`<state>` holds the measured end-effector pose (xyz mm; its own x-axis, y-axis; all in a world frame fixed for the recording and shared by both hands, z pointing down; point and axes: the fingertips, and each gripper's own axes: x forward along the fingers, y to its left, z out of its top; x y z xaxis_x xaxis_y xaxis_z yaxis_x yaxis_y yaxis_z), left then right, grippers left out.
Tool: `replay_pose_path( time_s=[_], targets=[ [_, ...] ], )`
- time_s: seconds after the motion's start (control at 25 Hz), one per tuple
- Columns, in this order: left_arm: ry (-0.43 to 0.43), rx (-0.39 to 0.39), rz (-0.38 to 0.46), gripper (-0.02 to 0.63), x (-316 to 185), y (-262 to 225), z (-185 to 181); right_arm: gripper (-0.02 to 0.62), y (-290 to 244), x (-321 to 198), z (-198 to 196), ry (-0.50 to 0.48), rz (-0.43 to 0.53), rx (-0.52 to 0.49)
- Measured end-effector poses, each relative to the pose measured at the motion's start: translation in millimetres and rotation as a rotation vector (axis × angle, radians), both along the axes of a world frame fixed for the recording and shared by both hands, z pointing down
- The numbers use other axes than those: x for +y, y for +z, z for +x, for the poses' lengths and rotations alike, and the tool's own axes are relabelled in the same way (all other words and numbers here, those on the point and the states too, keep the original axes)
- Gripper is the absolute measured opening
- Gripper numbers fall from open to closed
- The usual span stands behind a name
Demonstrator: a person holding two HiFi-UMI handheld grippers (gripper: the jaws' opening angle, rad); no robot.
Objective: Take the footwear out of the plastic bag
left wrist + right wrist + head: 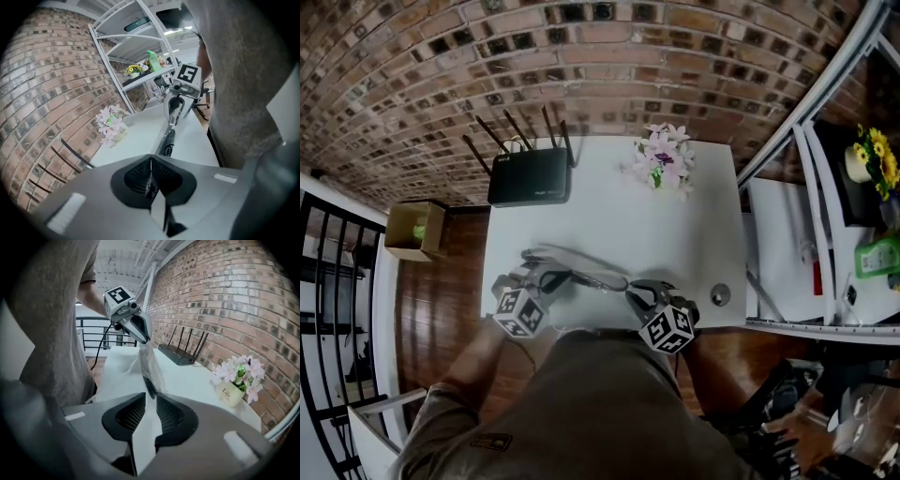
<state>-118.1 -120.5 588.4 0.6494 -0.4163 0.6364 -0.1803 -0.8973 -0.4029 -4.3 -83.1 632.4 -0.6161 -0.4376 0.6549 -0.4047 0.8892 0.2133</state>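
Pinching one plastic bag (147, 364), left claw (151, 159) clenched; right claw (150, 397) released.

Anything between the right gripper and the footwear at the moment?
Yes: the plastic bag. Its clear film wraps the dark footwear, which sits just beyond the right gripper, whose jaws stand slightly apart. The left gripper is shut on the bag's far end. Nothing else intervenes.

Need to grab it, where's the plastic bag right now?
Head view: the plastic bag stretches between the left gripper and right gripper, near the white table's front edge.
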Motion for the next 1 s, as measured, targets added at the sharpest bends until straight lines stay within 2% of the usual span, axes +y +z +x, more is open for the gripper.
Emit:
replay_pose_path(
  time_s=[0.2, 0.52, 0.68, 0.8, 0.88, 0.92, 1.0],
  targets=[
    [-0.008, 0.032, -0.033, 0.003, -1.6, -1.7, 0.1, 0.146, -3.9, -2.4, 0.0, -0.015, 0.078, 0.030],
    [0.020, 0.064, -0.057, 0.003, 1.1, -7.6, 8.2, 0.161, -8.4, -4.6, -9.0, -0.064, 0.131, 0.047],
    [0.041, 0.079, -0.084, 0.003, 3.3, -9.8, 11.2, 0.155, -8.0, -3.6, -15.4, -0.100, 0.159, 0.069],
    [0.048, 0.079, -0.089, 0.003, 2.9, -10.1, 9.3, 0.106, -10.7, -2.0, -19.2, -0.111, 0.155, 0.059],
    [0.056, 0.078, -0.091, 0.006, 2.8, -10.6, 7.4, 0.101, -12.3, -1.7, -19.2, -0.115, 0.146, 0.045],
    [0.063, 0.077, -0.096, 0.019, 3.4, -10.5, 6.5, 0.100, -12.5, -1.6, -18.2, -0.115, 0.137, 0.040],
    [0.080, 0.072, -0.113, 0.159, 6.0, -9.8, 5.3, 0.098, -13.8, -1.5, -15.6, -0.110, 0.108, 0.026]
  ],
)
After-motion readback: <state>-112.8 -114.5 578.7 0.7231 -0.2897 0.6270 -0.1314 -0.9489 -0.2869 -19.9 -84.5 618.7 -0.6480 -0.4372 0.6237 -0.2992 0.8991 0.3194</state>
